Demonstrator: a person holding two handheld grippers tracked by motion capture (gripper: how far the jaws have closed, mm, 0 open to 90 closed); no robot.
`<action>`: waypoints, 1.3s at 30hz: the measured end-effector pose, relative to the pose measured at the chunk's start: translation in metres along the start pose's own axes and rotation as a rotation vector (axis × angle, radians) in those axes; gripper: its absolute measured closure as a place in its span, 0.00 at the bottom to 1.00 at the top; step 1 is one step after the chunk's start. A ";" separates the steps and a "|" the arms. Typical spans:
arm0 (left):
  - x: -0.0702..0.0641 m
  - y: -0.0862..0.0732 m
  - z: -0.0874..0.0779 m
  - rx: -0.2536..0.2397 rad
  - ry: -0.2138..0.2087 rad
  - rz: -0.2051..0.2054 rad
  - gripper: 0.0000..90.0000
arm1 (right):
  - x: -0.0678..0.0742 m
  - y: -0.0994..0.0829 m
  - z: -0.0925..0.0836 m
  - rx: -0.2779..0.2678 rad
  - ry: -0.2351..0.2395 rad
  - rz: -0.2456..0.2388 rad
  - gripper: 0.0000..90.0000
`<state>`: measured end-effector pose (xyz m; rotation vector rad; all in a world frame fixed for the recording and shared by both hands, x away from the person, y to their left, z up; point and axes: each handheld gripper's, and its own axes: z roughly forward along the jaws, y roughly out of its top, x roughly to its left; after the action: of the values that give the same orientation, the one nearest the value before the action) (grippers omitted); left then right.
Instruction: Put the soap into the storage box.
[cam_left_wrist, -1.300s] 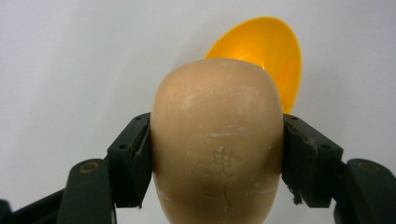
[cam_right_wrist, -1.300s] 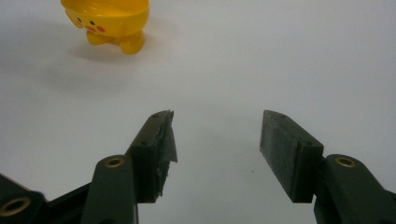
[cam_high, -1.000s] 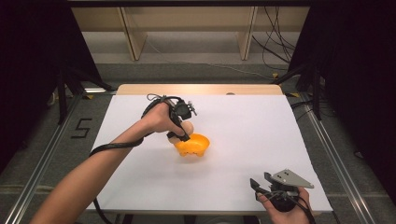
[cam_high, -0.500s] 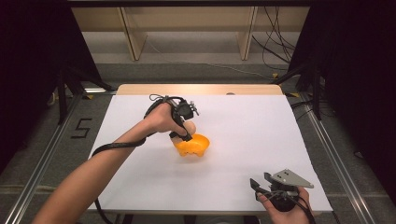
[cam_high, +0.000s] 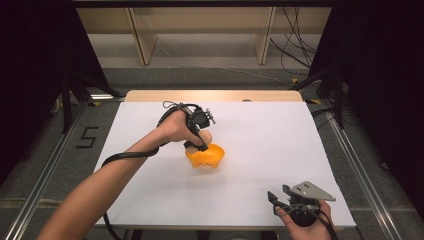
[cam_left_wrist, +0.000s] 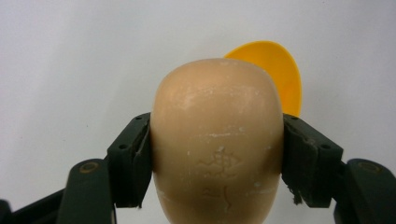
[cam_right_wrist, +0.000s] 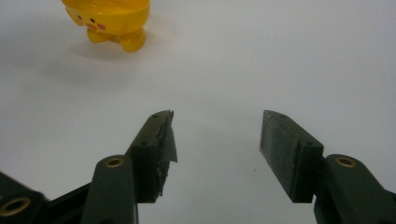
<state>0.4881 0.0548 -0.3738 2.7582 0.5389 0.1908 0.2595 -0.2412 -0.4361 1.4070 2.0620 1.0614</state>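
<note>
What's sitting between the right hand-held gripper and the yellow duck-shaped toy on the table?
Nothing: in the right gripper view, only bare white table separates the open right hand-held gripper from the yellow duck-shaped plastic toy.

One yellow duck-shaped bowl (cam_high: 205, 156), one beige egg (cam_left_wrist: 217, 140), two hand-held grippers: left (cam_high: 199, 141), right (cam_high: 280, 197).

A white table (cam_high: 260, 145) carries the scene, its top covered edge to edge in plain white, with a strip of bare wood showing along the far edge. 1 thing rests directly on it: a yellow toy (cam_high: 205, 156) near the middle, slightly toward the left. In the right gripper view the yellow toy (cam_right_wrist: 111, 21) shows small pink cheeks and stubby feet touching the white surface.
</note>
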 end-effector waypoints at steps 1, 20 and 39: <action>0.000 0.000 0.000 -0.001 0.002 -0.003 0.36 | 0.000 0.000 0.001 -0.004 -0.005 0.004 0.49; -0.002 0.002 0.008 -0.063 0.010 0.069 0.36 | 0.002 0.000 -0.001 0.011 -0.003 0.037 0.49; -0.003 -0.004 0.020 -0.090 -0.024 0.064 0.36 | 0.001 -0.001 0.000 0.010 0.002 0.023 0.49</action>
<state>0.4877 0.0510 -0.3937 2.6883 0.4262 0.1919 0.2587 -0.2402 -0.4365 1.4390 2.0594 1.0637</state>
